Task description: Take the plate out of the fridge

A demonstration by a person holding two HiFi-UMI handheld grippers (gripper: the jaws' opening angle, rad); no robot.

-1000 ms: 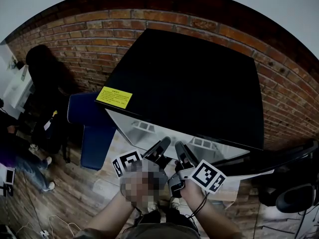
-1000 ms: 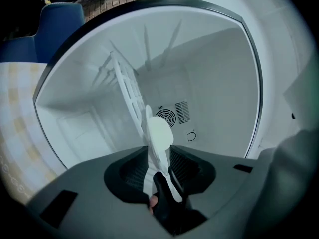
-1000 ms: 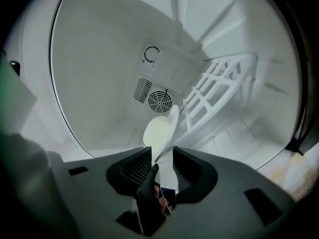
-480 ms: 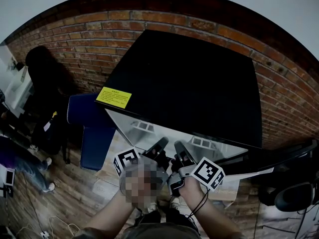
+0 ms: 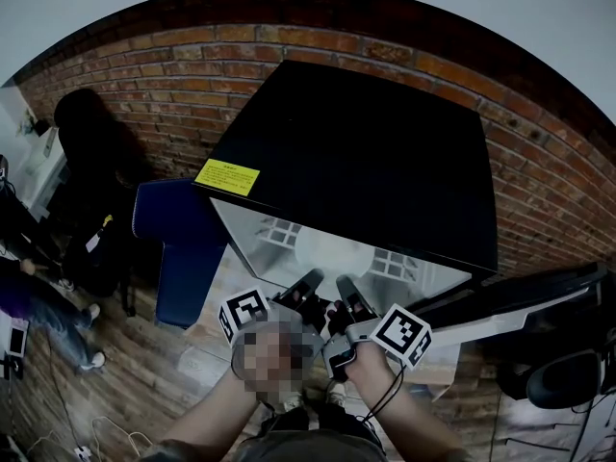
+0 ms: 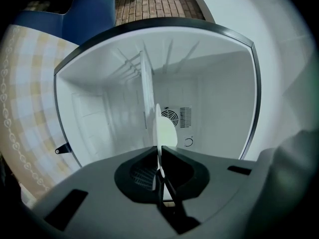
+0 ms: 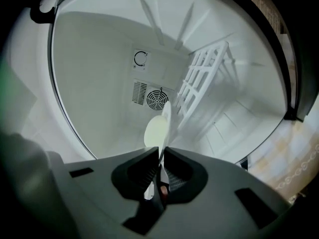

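Far left there's a blue chair (image 5: 178, 248) just beside the fridge (image 5: 366, 152), so not much elbow room that side. My left gripper (image 6: 159, 152) reaches in thru the open front. Its jaws are closing, narrow now, w/ the near rim of the white plate (image 6: 163, 128) pinched between them. From that gripper's view the plate shows edge-on, about mid-cavity, in front of the fan vent (image 6: 170, 117) on the back wall. The white wire shelf (image 6: 146, 86) runs right alongside it. Plate prob. lies on that shelf, but I can't tell contact for sure. My right gripper (image 7: 162, 152) sits right next to the left one and does the same: jaws closing, nearly together, plate rim between the pads. Far right, the door (image 5: 520, 306) is swung open, well clear of the opening.

Progress, as I judge it: door open, reach done, both grips about on. Left to do is the whole pull-out. The plate is inside the fridge, not out yet.

Room: the opening is wide vs. the plate, side walls well apart, and I see nothing else inside. To mind: the shelf close by, and the dark front frame (image 6: 254, 83) at the lip. Exit is straight back toward me.
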